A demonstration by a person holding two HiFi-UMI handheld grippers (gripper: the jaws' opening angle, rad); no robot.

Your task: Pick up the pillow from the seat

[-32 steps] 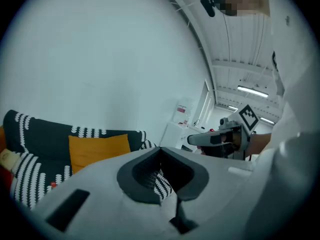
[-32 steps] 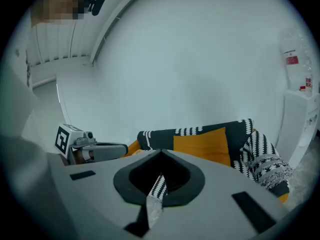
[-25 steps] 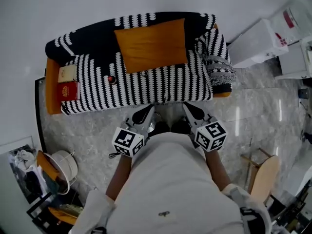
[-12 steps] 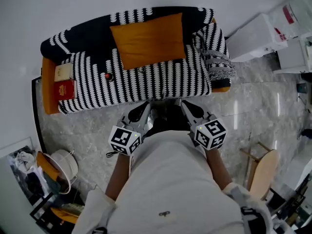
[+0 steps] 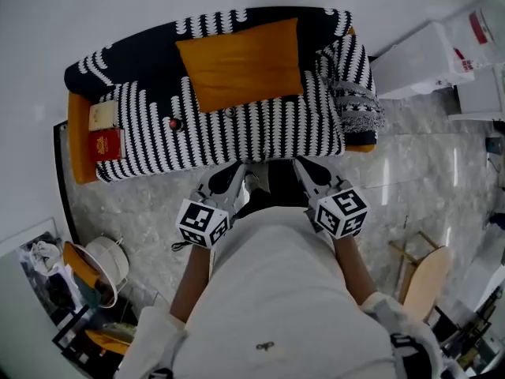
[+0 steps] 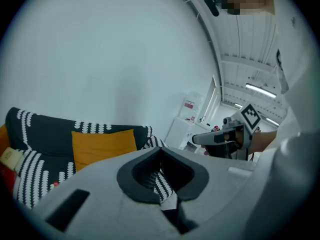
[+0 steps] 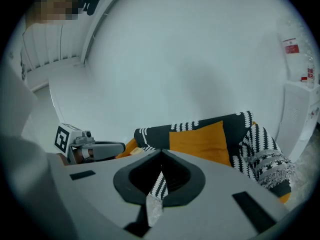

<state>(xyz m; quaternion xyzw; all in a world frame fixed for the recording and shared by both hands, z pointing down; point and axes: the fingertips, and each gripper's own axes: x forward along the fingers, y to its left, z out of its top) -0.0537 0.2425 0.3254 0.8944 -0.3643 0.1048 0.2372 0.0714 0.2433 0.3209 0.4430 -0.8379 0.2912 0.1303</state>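
Note:
An orange pillow leans against the back of a sofa draped in a black-and-white patterned cover. The same pillow sits left of centre in the left gripper view, and the pillow lies right of centre in the right gripper view. My left gripper and right gripper hang side by side just in front of the sofa's front edge, well short of the pillow. Both are shut with nothing between the jaws.
Two books, one cream and one red, lie on the seat's left end beside a small red object. A folded patterned blanket drapes the right armrest. White cabinets stand at right, a basket and clutter at lower left.
The view has shifted slightly, so the sofa sits a little differently in frame. Both grippers stay shut and side by side before the sofa's front edge.

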